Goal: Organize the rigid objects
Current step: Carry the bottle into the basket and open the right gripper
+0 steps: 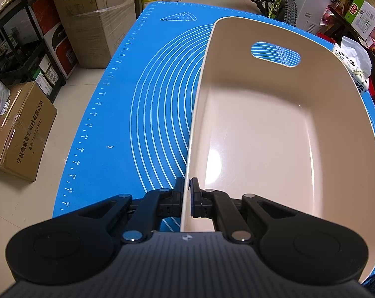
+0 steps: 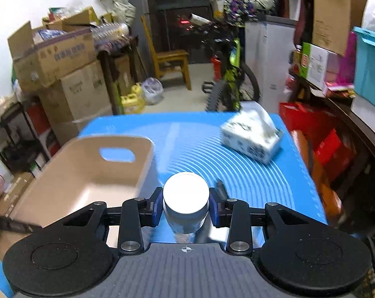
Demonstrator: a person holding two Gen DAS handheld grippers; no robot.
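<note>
A beige plastic bin point(image 1: 274, 134) with a handle slot stands empty on the blue mat point(image 1: 147, 104). My left gripper point(image 1: 187, 193) is shut on the bin's near left wall, one finger outside and one inside. In the right wrist view the same bin point(image 2: 88, 171) sits to the left. My right gripper point(image 2: 186, 204) is shut on a white-lidded jar point(image 2: 186, 198), held upright above the mat point(image 2: 249, 173) just right of the bin. A dark slim object point(image 2: 222, 188) lies on the mat behind the right finger.
A patterned tissue box point(image 2: 253, 136) lies tilted at the mat's far right. Cardboard boxes point(image 1: 20, 134) and a black rack stand left of the table. A bicycle point(image 2: 227, 82), a chair and cluttered shelves ring the far and right sides.
</note>
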